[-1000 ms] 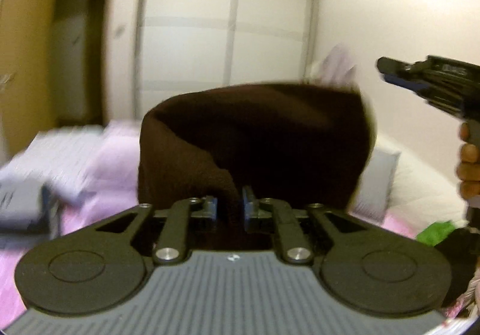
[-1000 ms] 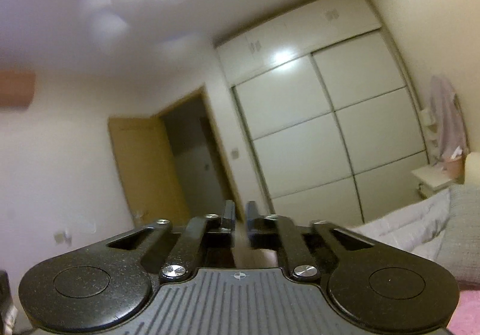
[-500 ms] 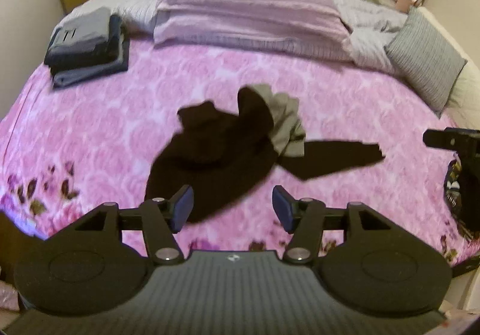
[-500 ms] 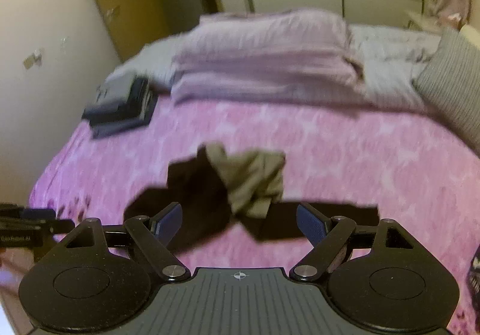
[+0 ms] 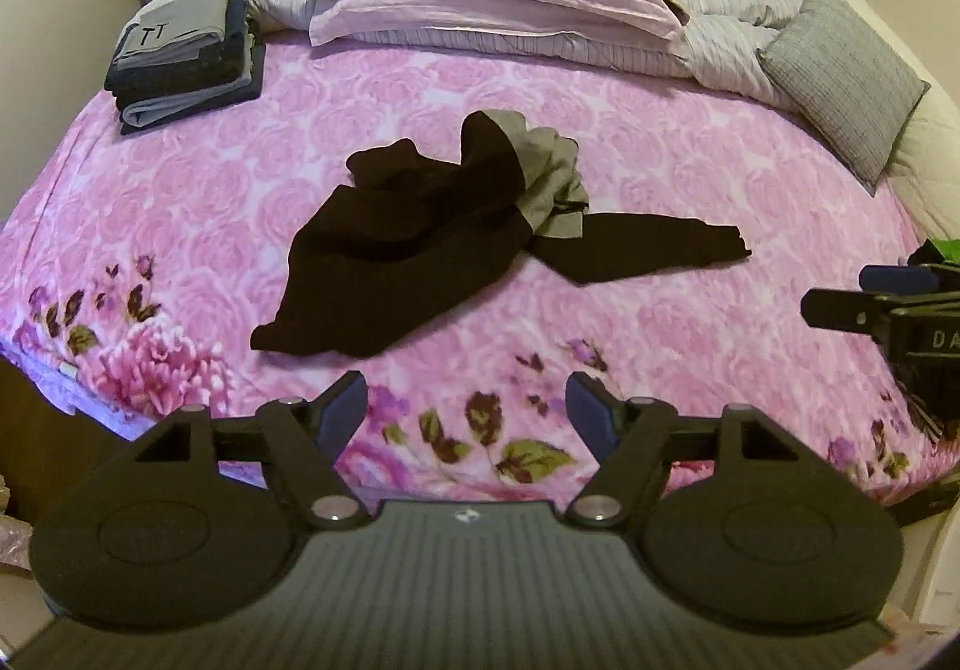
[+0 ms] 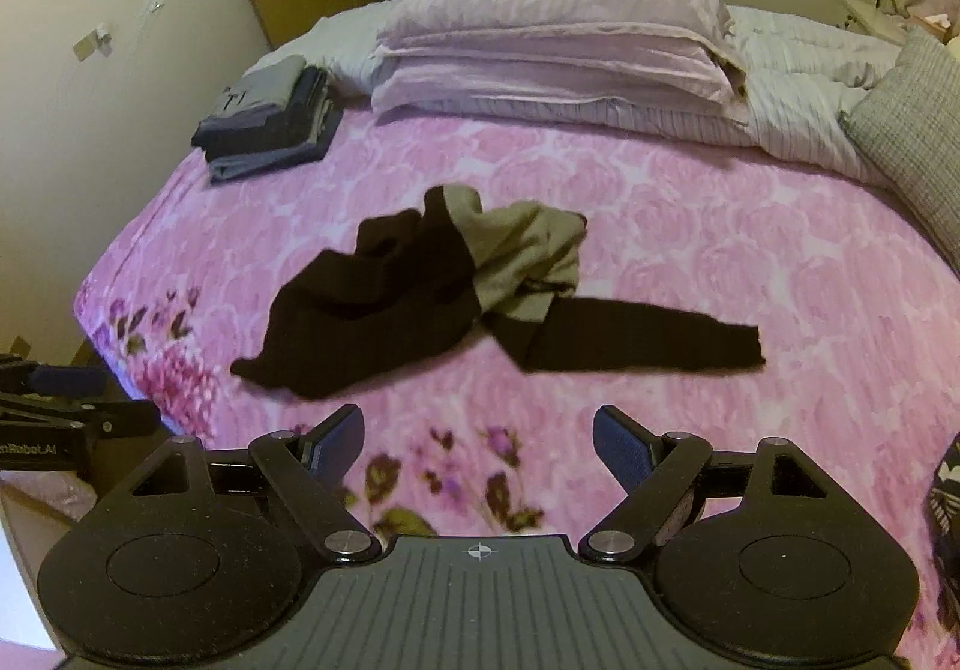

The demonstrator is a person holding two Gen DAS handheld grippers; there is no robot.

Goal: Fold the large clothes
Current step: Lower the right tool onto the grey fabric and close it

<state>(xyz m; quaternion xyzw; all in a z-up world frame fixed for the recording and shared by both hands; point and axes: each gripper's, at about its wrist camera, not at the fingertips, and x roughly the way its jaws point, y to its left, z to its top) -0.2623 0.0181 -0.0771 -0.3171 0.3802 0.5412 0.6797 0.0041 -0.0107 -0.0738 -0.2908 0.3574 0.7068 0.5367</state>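
Left wrist view: dark garment [image 5: 420, 244] now lies crumpled on the bed [image 5: 720, 178], ahead of both tools, left tool [image 5: 465, 409] and right tool [image 6: 478, 439], whose jaws have just opened wide and hold nothing; spreading comes next.

Dark brown sweater [image 5: 414, 256] with a grey-olive lining or panel [image 5: 549, 172], lying crumpled near the middle of the bed's pink floral cover. Bunched and partly turned over at the far side, where the grey-olive fabric shows in a loose heap; one sleeve [image 6: 648, 343] stretched flat to the right, the body spread toward the near left edge. Unfolded, touched by nothing.
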